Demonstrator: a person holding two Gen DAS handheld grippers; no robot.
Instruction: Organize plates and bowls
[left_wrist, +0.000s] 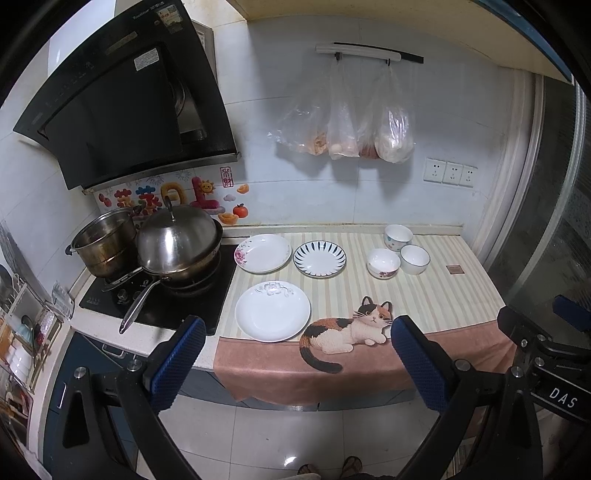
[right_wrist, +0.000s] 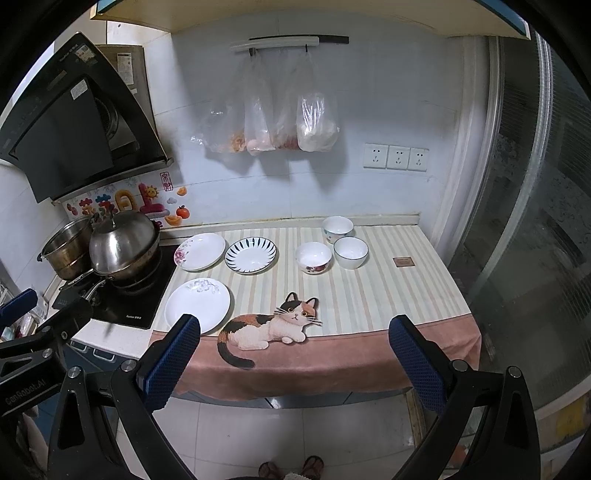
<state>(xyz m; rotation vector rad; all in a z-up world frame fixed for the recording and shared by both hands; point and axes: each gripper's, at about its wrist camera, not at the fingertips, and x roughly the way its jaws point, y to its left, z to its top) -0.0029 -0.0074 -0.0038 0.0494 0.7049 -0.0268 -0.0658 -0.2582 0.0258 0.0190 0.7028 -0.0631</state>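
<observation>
Lowest in both views, each claw shows its two blue-padded fingers spread wide apart with nothing between them. The left claw (left_wrist: 297, 354) hangs over the floor just short of the tabletop edge, and the right claw (right_wrist: 295, 354) hangs the same way; part of the right claw also shows at the right edge of the left view, and part of the left one at the left edge of the right view.

Past the fingers, a striped cloth (left_wrist: 424, 295) with a pink border covers the tabletop, its cat picture (left_wrist: 351, 330) in the lower centre of the frame. Left of the cat, nearest the edge, lies a white plate (left_wrist: 272, 312) with a faint grey flower on its far rim. Behind it, in the middle of the frame, two more plates lie side by side: a pink-flower plate (left_wrist: 263, 253) on the left, its edge reaching over the stove, and a blue-striped plate (left_wrist: 319, 259) on the right, close by but apart.

Right of centre, three bowls stand upright in a tight cluster: a flowered bowl (left_wrist: 383, 263) at front left, a plain white bowl (left_wrist: 414, 259) at front right, and a patterned bowl (left_wrist: 398, 237) behind them near the wall.

At left, a lidded wok (left_wrist: 181, 242) and a steel pot (left_wrist: 105, 243) sit on the black stove (left_wrist: 155, 299). In the upper centre, plastic bags (left_wrist: 347, 122) hang from a wall rail.
</observation>
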